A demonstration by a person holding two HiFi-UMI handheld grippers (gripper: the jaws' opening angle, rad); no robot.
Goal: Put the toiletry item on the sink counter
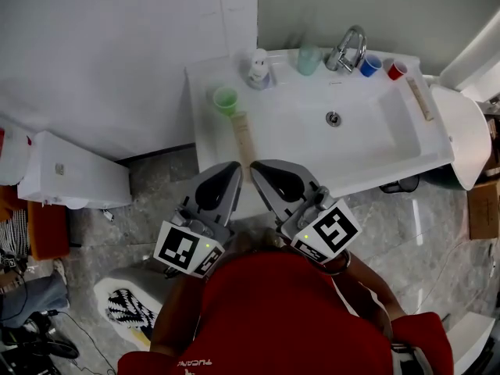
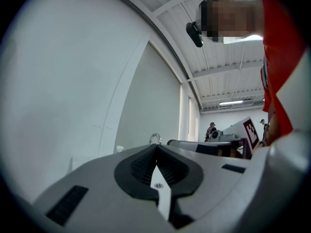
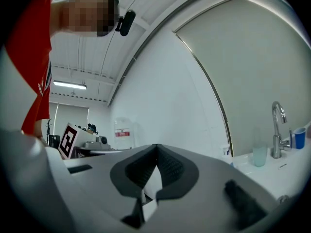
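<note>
The slim beige toiletry box (image 1: 244,137) lies near the white sink tabletop's (image 1: 375,153) front-left corner, long axis back-to-front, its near end just ahead of the left claw (image 1: 228,170) and right claw (image 1: 262,169), both closed, empty.

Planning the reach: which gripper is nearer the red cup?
Right. The right gripper hangs by the sink's front edge, the red cup beyond to its right; the left gripper is farther left.
</note>
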